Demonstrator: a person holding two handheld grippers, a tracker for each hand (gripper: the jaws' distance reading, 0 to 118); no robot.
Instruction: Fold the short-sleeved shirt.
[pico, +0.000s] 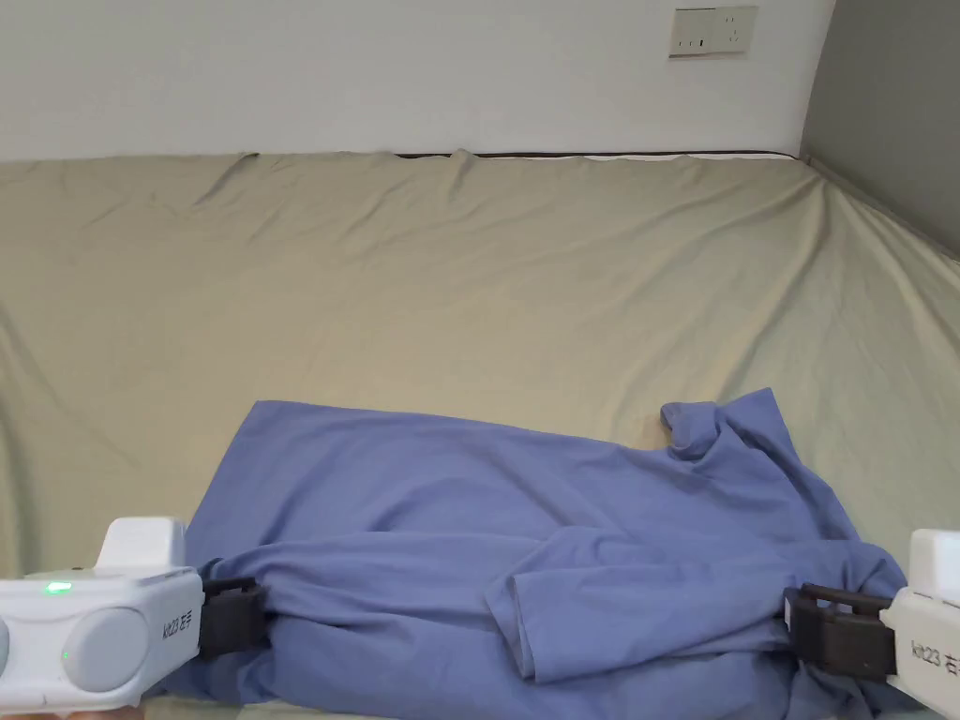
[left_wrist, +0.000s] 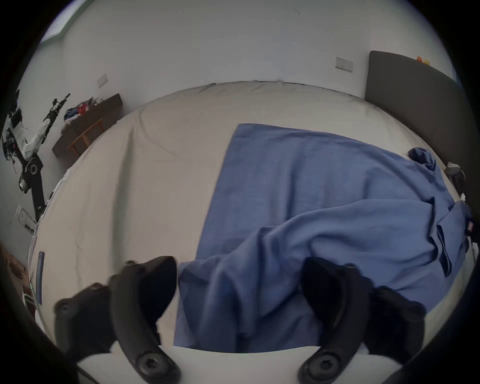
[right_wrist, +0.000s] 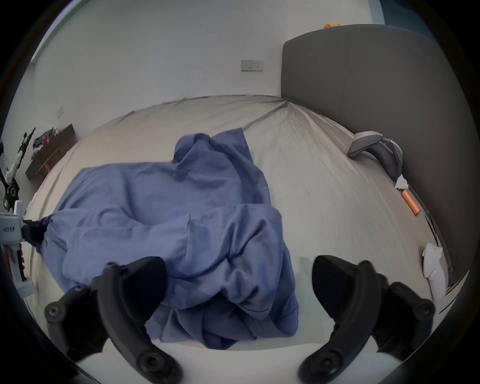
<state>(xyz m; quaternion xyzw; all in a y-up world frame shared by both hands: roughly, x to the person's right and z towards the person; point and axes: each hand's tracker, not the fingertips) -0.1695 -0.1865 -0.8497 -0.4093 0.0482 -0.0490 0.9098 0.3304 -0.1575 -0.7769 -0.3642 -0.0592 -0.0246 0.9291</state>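
Shirt (pico: 487, 525): blue, short-sleeved, lying on the bed (pico: 469, 281) at its near edge. The far part lies flat, with a straight edge on the left. The near part is bunched and doubled over on itself, a fold ridge running left to right across it. A sleeve (pico: 553, 600) lies flat on top near the middle. A rumpled peak of cloth (pico: 698, 427) stands up at the far right.

Left gripper (pico: 230, 614): white body, dark jaws, at the shirt's near left corner, touching the cloth. In the left gripper view (left_wrist: 240, 283) the jaws stand wide apart, with a fold of shirt lying between them; neither jaw presses on it.

Right gripper (pico: 834, 628): white body, dark jaws, at the shirt's near right side, against the bunched cloth. In the right gripper view (right_wrist: 239, 280) the jaws are spread wide, crumpled shirt filling the left part of the gap and bare sheet the right part; nothing is clamped.

Bed sheet: beige, creased, covering the whole bed.

Headboard (right_wrist: 363, 91): grey, padded, along the right side.

Wall socket (pico: 712, 31): on the white wall behind the bed.

Small items beside the headboard, well apart from the shirt: a grey object (right_wrist: 376, 150), an orange tube (right_wrist: 410, 205), white crumpled paper (right_wrist: 433, 270).
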